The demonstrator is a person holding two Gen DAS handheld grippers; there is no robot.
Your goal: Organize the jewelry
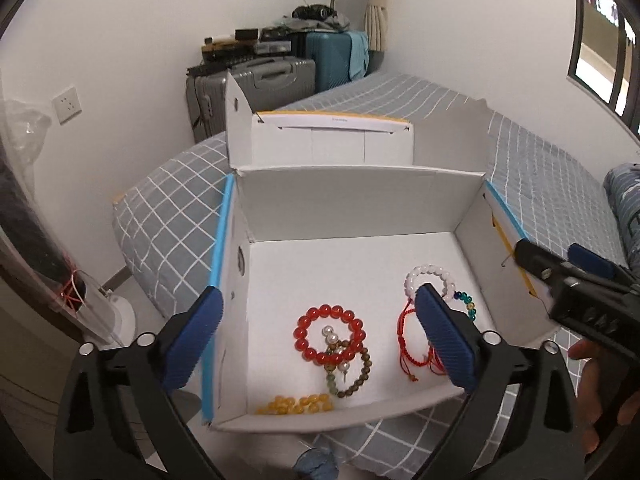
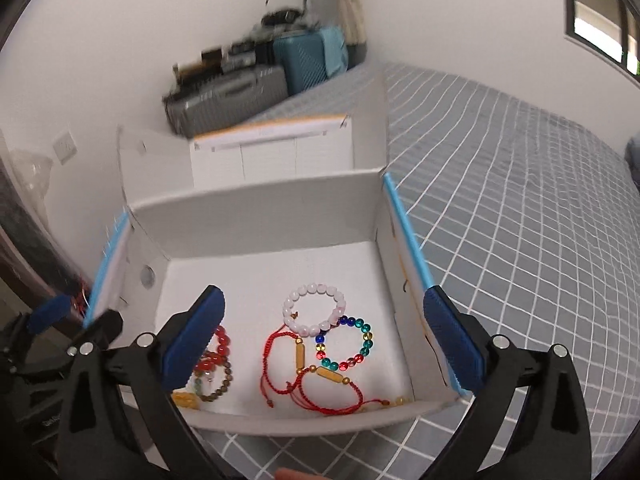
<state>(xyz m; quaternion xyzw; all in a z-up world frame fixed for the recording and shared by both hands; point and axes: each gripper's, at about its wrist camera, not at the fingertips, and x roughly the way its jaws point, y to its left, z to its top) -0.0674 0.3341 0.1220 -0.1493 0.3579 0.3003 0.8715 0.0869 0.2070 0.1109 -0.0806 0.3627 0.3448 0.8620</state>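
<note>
Bracelets sit loose on the floor of the open white box [image 1: 352,208] on the bed [image 2: 520,200]: red bead bracelet [image 1: 329,335] overlapping a brown-green one [image 1: 352,376], white bead bracelet [image 2: 314,309] touching the multicolour one [image 2: 347,344], red cord bracelets [image 2: 304,376] in front. I've got the left claw [image 1: 320,344] and right claw [image 2: 324,344] both wide and holding nothing above the box. Risk as I see it: the overlaps mean a pinch could drag two pieces or snag cord; yellow beads [image 1: 296,404] are part-hidden by the near wall, and the right view is blurred.
</note>
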